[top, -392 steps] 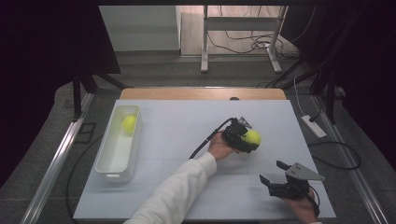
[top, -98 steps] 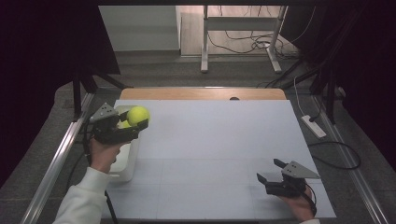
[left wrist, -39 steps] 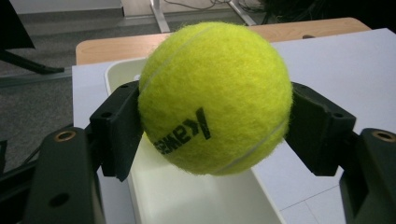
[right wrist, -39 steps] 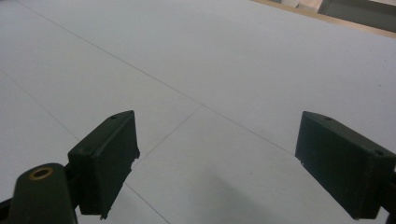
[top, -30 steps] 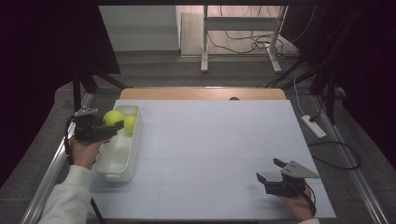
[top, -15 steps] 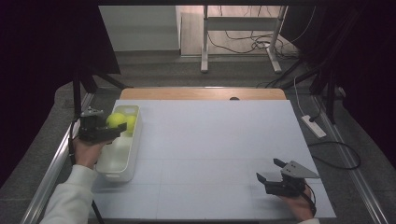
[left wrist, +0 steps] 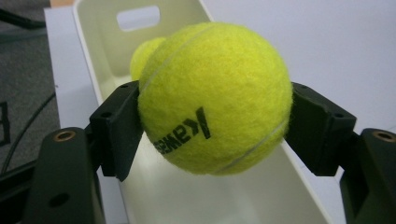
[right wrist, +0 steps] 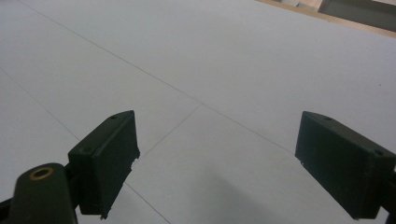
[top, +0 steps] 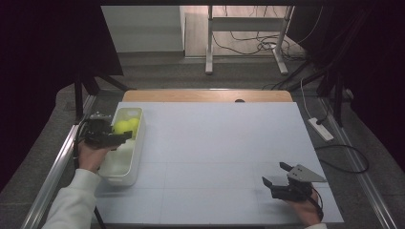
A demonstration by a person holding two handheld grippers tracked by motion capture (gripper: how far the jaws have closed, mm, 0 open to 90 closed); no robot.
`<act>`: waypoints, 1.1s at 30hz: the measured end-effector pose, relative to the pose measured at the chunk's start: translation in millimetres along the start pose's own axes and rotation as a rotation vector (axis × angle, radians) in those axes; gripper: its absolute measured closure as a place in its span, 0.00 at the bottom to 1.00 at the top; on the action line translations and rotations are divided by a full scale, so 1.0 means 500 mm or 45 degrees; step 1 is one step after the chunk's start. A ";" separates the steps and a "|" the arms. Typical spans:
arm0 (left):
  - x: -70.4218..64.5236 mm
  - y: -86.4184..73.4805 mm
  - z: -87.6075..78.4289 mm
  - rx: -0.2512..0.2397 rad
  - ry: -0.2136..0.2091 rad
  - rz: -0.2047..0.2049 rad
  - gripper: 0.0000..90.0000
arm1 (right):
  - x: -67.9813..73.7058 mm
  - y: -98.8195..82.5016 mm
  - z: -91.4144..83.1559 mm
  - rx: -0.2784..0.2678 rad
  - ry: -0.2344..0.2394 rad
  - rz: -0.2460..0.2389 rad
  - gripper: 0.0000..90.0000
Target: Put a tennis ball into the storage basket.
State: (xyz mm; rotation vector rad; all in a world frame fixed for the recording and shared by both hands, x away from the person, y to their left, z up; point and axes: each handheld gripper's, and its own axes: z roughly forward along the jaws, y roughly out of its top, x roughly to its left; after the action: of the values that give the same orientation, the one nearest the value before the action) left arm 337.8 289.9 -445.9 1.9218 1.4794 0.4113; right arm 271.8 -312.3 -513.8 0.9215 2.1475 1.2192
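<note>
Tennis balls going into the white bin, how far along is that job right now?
Done: one yellow felt tennis ball already lies at the far end of the white plastic bin. In hand: the left claw is shut on a second yellow tennis ball, held over the bin, not yet released. Left: letting it go. The right claw rests open on the pale table, where no other balls lie.

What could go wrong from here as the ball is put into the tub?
1. The held ball sits directly over the second ball in the tub; dropped there, it may bounce out.
2. The left tool hangs by the tub's rim and could knock it.
</note>
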 end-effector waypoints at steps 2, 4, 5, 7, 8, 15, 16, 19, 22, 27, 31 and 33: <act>-0.001 0.000 0.003 0.017 0.004 -0.001 0.29 | 0.000 0.000 0.000 0.000 0.000 -0.001 0.14; -0.001 -0.001 0.003 0.026 0.001 -0.001 0.29 | 0.000 0.000 -0.001 -0.001 0.000 -0.001 0.14; -0.002 -0.001 0.003 0.031 -0.003 -0.002 0.29 | 0.000 0.000 -0.001 -0.001 -0.001 -0.001 0.14; -0.002 -0.001 0.003 0.037 -0.009 0.000 0.29 | 0.000 0.000 0.000 0.000 -0.001 -0.002 0.14; -0.002 -0.002 0.003 0.040 -0.010 0.006 0.29 | 0.000 0.000 0.000 0.000 0.000 -0.001 0.14; -0.003 -0.003 0.005 0.050 -0.009 0.007 0.29 | 0.000 0.000 0.000 0.000 -0.002 -0.001 0.14; -0.003 -0.003 0.005 0.048 -0.006 0.004 0.29 | 0.000 0.000 0.000 -0.001 -0.002 0.000 0.14; -0.002 -0.003 0.004 0.046 -0.004 0.002 0.29 | 0.000 0.000 0.000 0.001 0.000 0.000 0.14; -0.003 -0.002 0.003 0.041 0.013 -0.008 0.28 | 0.000 0.000 0.000 0.001 0.000 0.002 0.14; -0.003 0.002 -0.012 -0.040 0.016 -0.020 0.17 | 0.000 0.000 0.000 -0.001 -0.001 0.001 0.14; -0.006 0.004 -0.022 -0.078 0.016 -0.023 0.11 | 0.001 0.000 0.000 0.001 -0.001 0.001 0.14; -0.008 0.004 -0.026 -0.103 -0.010 -0.023 0.11 | 0.001 0.000 0.000 0.001 -0.002 -0.001 0.14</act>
State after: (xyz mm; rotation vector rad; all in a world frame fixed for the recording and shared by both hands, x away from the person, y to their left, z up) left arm 329.9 290.1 -434.5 1.8435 1.4522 0.4487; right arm 271.7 -311.9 -514.0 0.9217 2.1471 1.2175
